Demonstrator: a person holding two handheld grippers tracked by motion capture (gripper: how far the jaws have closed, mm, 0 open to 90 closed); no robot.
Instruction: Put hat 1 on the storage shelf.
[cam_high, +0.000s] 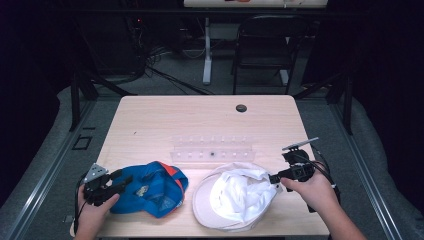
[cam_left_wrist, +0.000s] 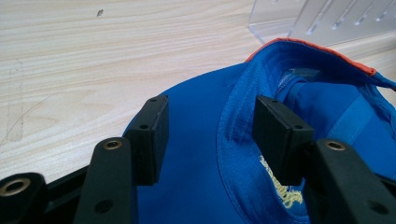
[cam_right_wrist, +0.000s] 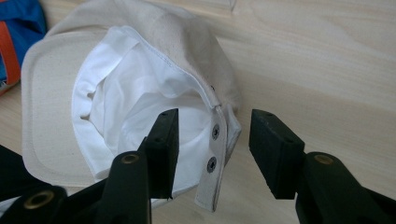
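A blue cap (cam_high: 150, 190) with an orange trim lies upside down at the table's front left. My left gripper (cam_high: 125, 178) is at its left edge. In the left gripper view the jaws stand apart over the blue cap (cam_left_wrist: 196, 116), straddling its rim without pressing; the left gripper (cam_left_wrist: 210, 126) is open. A white cap (cam_high: 232, 197) lies upside down at the front middle. My right gripper (cam_high: 274, 179) is at its right side. The right gripper (cam_right_wrist: 215, 140) is open, and the white cap's (cam_right_wrist: 116, 93) snap strap (cam_right_wrist: 215, 154) hangs between the pads, apart from both.
A clear acrylic rack (cam_high: 212, 150) stands mid-table just behind both caps. A black grommet (cam_high: 241, 108) sits near the far edge of the wooden table (cam_high: 165, 120). A dark chair (cam_high: 265, 45) stands beyond the table.
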